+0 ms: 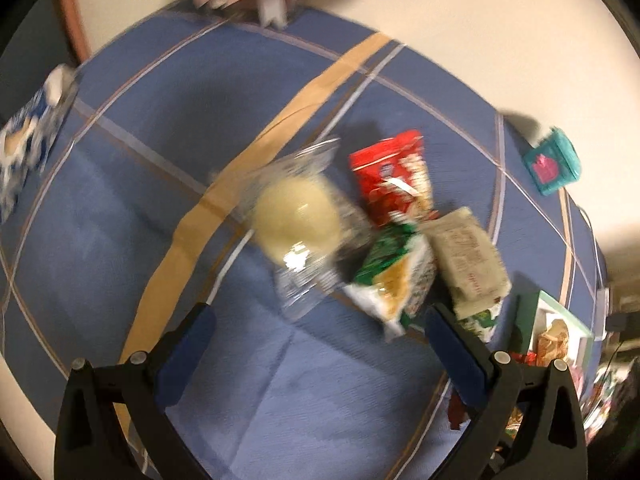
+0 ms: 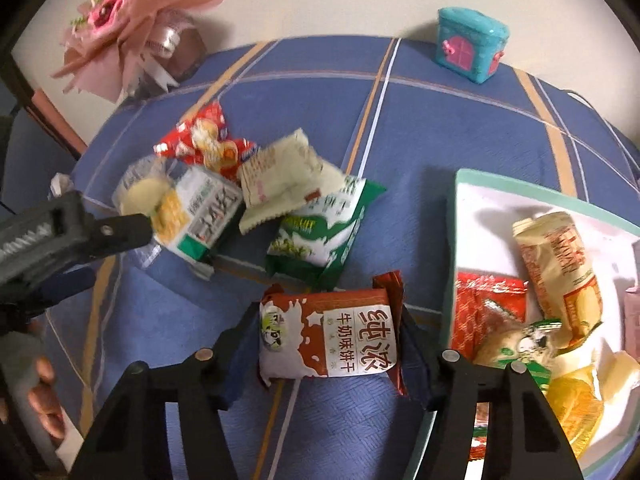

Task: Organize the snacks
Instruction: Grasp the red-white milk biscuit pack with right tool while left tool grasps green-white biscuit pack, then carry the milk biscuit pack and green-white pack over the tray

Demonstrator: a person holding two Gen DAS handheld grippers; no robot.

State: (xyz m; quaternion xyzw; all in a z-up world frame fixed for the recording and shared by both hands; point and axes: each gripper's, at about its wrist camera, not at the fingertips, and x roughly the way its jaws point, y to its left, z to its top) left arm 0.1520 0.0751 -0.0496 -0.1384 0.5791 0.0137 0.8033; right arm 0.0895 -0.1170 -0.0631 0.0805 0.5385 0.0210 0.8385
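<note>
Gripping the brown biscuit packet (image 2: 328, 338) between closed jaws beside the tray (image 2: 454, 240), the right gripper (image 2: 328, 340) risks it slipping; left gripper (image 1: 318, 320) gapes empty.

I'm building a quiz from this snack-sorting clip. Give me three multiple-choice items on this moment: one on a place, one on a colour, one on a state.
1. Where does the tray lie, seen from the right wrist?
A. right of the loose snacks
B. left of them
C. under the bouquet

2. What colour is the toy box at the far edge of the table?
A. yellow
B. teal
C. black

3. What is the right gripper doing?
A. open and empty
B. shut on the brown packet
C. shut on the toy box

Answers:
1 A, the tray fills the right side of that view.
2 B, it is teal with pink doors.
3 B, the fingers press both ends of the packet.
</note>
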